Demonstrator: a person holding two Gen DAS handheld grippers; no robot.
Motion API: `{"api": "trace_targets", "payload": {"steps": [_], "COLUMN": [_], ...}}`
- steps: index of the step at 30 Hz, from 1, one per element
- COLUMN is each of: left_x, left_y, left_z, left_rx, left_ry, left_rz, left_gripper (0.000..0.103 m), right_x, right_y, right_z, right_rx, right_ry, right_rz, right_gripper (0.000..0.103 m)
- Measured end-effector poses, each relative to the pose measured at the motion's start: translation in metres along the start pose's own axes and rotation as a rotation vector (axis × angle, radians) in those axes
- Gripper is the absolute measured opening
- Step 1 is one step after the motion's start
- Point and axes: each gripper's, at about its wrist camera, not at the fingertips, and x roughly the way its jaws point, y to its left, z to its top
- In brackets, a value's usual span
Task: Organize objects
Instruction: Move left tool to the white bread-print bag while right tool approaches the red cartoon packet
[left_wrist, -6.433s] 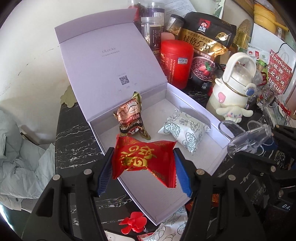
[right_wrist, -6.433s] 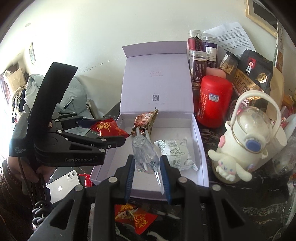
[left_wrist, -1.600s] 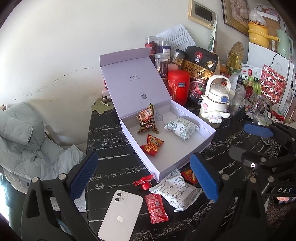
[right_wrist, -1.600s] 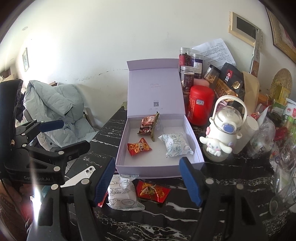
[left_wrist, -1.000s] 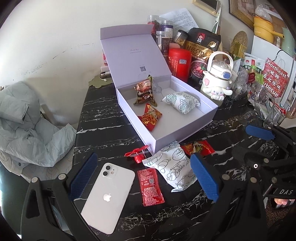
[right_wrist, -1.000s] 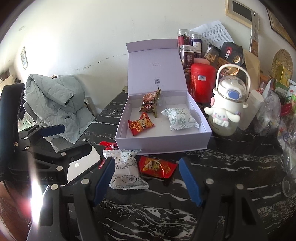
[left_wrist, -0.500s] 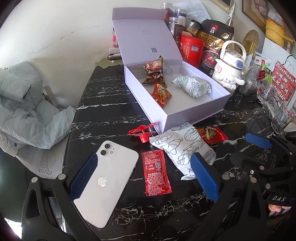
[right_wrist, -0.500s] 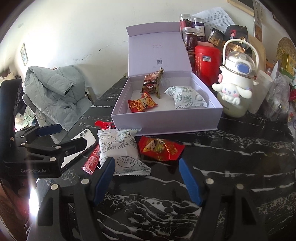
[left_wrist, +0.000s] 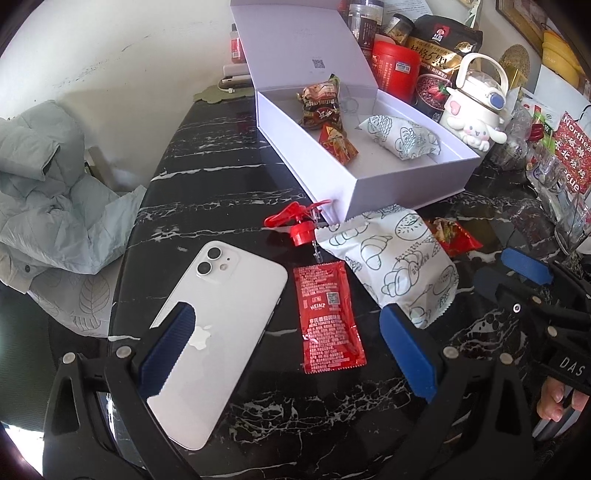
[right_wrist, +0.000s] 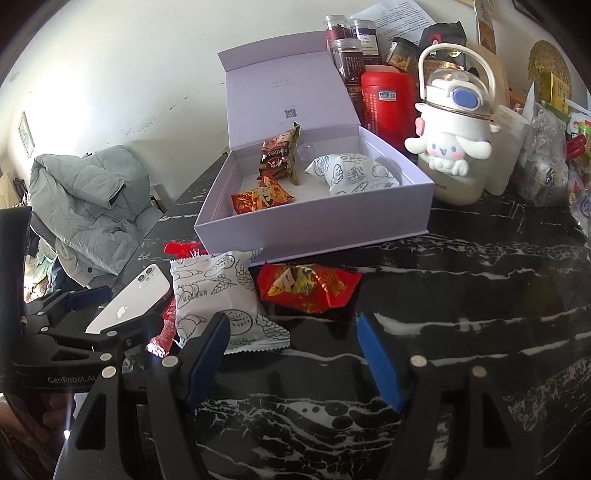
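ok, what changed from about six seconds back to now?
The left gripper let go of its red candy, which now lies in the open box. The right gripper no longer holds the clear plastic piece. Both are open and empty, pulled back from the box and lowered toward the phone, ketchup packet and white pastry bag. The brown and white packets in the box stayed put.

Open box (left_wrist: 373, 192) on the bench (left_wrist: 221, 184), loose packets before it.
In the box lie three packets: one upright at the back by the lid, one just before it, one to their right. Touching the box's front wall lies a bread packet (left_wrist: 399, 258); a candy packet (right_wrist: 306, 284) is right of it, a sauce sachet (left_wrist: 328, 317) left, and a phone (left_wrist: 218, 317) further left. A bottle (right_wrist: 454, 147) stands right of the box, jars behind.
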Motion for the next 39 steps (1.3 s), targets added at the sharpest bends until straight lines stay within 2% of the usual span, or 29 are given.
{"api": "trace_targets", "payload": {"steps": [18, 23, 30, 32, 34, 39], "left_x": [0.021, 0.013, 0.007, 0.007, 0.007, 0.005], "left_y": [-0.003, 0.001, -0.01, -0.013, -0.016, -0.024], "left_z": [0.013, 0.017, 0.02, 0.021, 0.02, 0.018], "left_rx": [-0.012, -0.028, 0.018, 0.027, 0.034, 0.054], "left_ry": [0.028, 0.008, -0.012, -0.011, -0.009, -0.013], "left_rz": [-0.031, -0.071, -0.069, -0.079, -0.082, -0.098], "left_gripper": [0.1, 0.1, 0.1, 0.1, 0.1, 0.1], "right_x": [0.047, 0.056, 0.066, 0.066, 0.065, 0.059], "right_y": [-0.01, -0.012, -0.019, -0.02, -0.021, -0.024], "right_z": [0.023, 0.026, 0.027, 0.027, 0.026, 0.021], "right_rx": [-0.022, -0.012, 0.015, 0.02, 0.02, 0.027], "right_ry": [0.069, 0.084, 0.094, 0.094, 0.092, 0.091], "right_rz": [0.022, 0.019, 0.022, 0.034, 0.045, 0.064], "right_gripper": [0.073, 0.074, 0.075, 0.066, 0.061, 0.054]}}
